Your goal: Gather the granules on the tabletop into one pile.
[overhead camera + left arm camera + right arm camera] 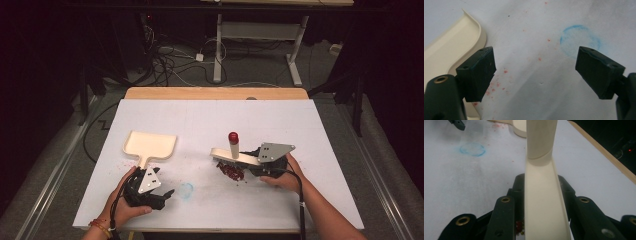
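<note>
Black two-jaw tongs [159,196], grey three-cornered plates, brass screw eyelets, black cables, beaded bracelet [101,227]

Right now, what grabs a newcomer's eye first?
The red-capped cream brush at table centre, gripped by the right tongs over a heap of red crumbs. To its left a cream dustpan lies by the open left tongs, near a smudged blue ring.

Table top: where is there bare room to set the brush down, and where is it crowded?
The far half of the white table top, beyond the dustpan and the brush, is bare, as is the right edge past the right gripper. Crowded: the near middle, with red crumbs under the brush, a blue ring and the open left gripper.
</note>
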Available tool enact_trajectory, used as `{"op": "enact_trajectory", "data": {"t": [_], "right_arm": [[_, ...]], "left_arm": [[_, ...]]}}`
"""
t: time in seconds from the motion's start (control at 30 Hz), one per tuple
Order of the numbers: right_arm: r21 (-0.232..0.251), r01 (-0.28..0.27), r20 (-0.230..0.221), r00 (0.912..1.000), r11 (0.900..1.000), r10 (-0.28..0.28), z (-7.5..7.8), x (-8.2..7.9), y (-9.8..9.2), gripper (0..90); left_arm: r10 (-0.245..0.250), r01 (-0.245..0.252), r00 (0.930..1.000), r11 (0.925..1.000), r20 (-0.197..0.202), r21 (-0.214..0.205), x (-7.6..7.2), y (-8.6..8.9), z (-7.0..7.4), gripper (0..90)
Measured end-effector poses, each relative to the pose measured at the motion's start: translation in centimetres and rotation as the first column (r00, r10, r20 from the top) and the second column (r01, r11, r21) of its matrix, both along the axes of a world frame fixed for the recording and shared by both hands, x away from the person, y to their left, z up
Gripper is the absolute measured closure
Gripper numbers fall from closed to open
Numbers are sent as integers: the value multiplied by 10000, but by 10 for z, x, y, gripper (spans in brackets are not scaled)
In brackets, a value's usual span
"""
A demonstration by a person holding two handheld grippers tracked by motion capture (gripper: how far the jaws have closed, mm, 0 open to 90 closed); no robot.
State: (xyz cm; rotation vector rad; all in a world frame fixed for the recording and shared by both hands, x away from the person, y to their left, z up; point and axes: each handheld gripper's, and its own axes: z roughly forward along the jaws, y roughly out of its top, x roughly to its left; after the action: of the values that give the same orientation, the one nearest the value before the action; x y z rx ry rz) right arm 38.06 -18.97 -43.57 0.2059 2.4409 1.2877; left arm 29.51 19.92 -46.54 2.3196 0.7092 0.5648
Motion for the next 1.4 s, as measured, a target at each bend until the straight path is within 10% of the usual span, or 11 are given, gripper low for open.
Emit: {"op": "enact_trajectory", "data": {"t": [0.43,0.97,1.17,1.4], "right_arm": [[976,1323,-153,9912,9864,-1314,24,-13,-18,673],[262,2713,-1309,9551,9621,-2658,44,-63,-89,671],[-77,2698,-2412,9340,9629,-2637,45,-79,-113,670],[-59,2554,-3930,8884,9668,-2371,38,-76,-125,670]], "left_arm": [[-8,9,9999,10000,160,-55,-2,2,2,158],[94,-96,9986,9999,521,40,-3,1,5,158],[135,-141,9977,9999,658,96,-3,1,6,158],[24,-43,9974,9997,715,251,-2,-2,6,158]]}}
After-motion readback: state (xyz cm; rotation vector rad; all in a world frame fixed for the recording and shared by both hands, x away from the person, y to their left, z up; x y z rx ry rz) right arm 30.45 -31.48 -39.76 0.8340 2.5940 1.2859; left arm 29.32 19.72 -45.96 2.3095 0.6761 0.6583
